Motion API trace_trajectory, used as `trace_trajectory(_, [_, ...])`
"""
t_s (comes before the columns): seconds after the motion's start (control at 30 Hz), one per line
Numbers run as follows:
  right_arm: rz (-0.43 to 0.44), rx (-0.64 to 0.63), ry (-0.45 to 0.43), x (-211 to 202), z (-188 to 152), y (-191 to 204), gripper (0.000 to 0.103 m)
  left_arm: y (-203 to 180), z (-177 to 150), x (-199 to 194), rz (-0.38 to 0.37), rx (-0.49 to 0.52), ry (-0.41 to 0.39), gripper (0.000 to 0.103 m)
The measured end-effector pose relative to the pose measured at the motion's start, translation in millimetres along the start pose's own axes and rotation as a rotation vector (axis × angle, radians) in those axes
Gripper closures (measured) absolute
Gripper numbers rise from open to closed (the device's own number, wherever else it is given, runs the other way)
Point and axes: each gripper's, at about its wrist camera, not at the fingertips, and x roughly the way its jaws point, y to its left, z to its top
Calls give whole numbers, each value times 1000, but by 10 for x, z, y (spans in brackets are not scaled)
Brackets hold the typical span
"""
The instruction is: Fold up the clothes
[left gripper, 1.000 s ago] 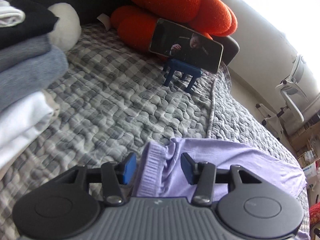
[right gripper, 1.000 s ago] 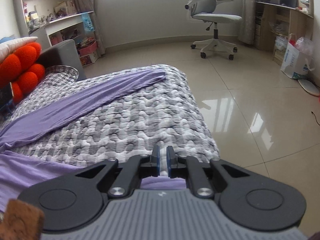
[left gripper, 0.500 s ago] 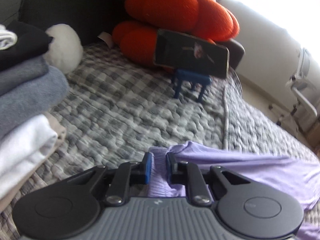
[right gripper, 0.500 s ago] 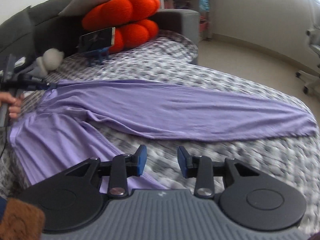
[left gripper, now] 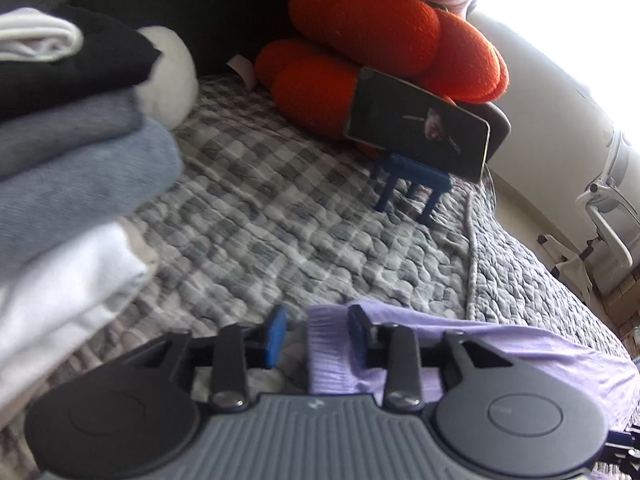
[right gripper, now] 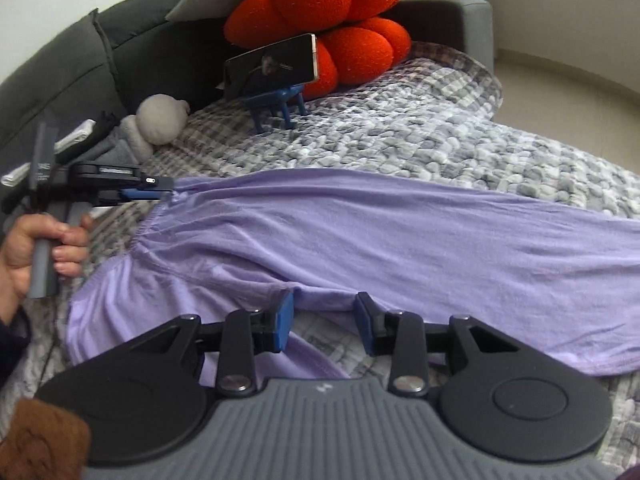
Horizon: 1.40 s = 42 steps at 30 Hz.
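The lilac trousers [right gripper: 360,216] lie spread on the grey checked quilt [right gripper: 400,120], their long axis running from the gathered waistband [left gripper: 326,344] at the left out along a leg to the right. The left gripper [left gripper: 316,332] stands with its jaws parted, the waistband's corner lying between them against the right pad, not pinched. The right gripper [right gripper: 324,320] is likewise wide open and holds nothing, its fingers bracketing the crotch, where the near leg splits off and runs toward the camera. So each tool sits at an end of the waist-to-crotch line (the left nearer the band, the right nearer the fork), and any fold turns on that line. A stack of folded clothes [left gripper: 60,152] rises just left of the left gripper. A phone [right gripper: 272,66] on a blue stand leans against an orange cushion [right gripper: 320,4]; no writing is legible.
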Motion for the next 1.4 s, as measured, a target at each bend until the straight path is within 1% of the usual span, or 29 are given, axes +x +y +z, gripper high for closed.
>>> trace_trajectory(0.13, [-15, 16, -29, -52, -2, -14, 65, 134, -107, -345, -18, -20, 1, 65])
trace_trajectory(0.27, [-14, -11, -47, -141, -47, 51, 65, 256, -337, -704, -15, -30, 7, 62])
trace_trajectory(0.4, [-7, -39, -37, -101, -64, 160, 65, 265, -602, -870, -14, 0, 37, 61])
trace_trajectory(0.47, [-8, -81, -39, -73, -52, 259, 65, 254, -686, -889, -31, -5, 55, 61])
trace_trajectory(0.53, [0, -140, -37, -34, -19, 394, 65, 257, -748, -909, -49, -33, 66, 60])
trace_trajectory(0.6, [7, -213, -32, 4, 18, 548, 65, 274, -797, -936, -50, -65, 76, 57])
trace_trajectory(0.67, [20, -299, -23, 37, 43, 703, 65, 279, -843, -975, -34, -79, 85, 55])
trace_trajectory(0.8, [46, -378, 10, 228, 94, 844, 65, 305, -927, -1086, -27, -89, 97, 51])
trace_trajectory(0.87, [40, -389, 36, 356, 99, 855, 65, 330, -974, -1141, -32, -94, 104, 48])
trace_trajectory(0.93, [23, -396, 31, 387, 99, 876, 65, 348, -1020, -1186, -37, -95, 112, 48])
trace_trajectory(1.0, [6, -403, 26, 416, 99, 897, 71, 355, -1060, -1216, -46, -93, 119, 48])
trace_trajectory(1.07, [-12, -410, 21, 446, 99, 918, 91, 351, -1095, -1221, -61, -97, 125, 48])
trace_trajectory(1.13, [-29, -417, 16, 475, 99, 939, 99, 350, -1128, -1201, -83, -114, 143, 47])
trace_trajectory(1.2, [-46, -424, 10, 505, 99, 960, 99, 366, -1142, -1185, -99, -146, 147, 46])
trace_trajectory(1.3, [-71, -416, -11, 511, 98, 964, 99, 382, -1135, -1188, -99, -176, 142, 46])
trace_trajectory(1.4, [-98, -402, -38, 505, 111, 946, 99, 381, -1142, -1211, -92, -173, 140, 46])
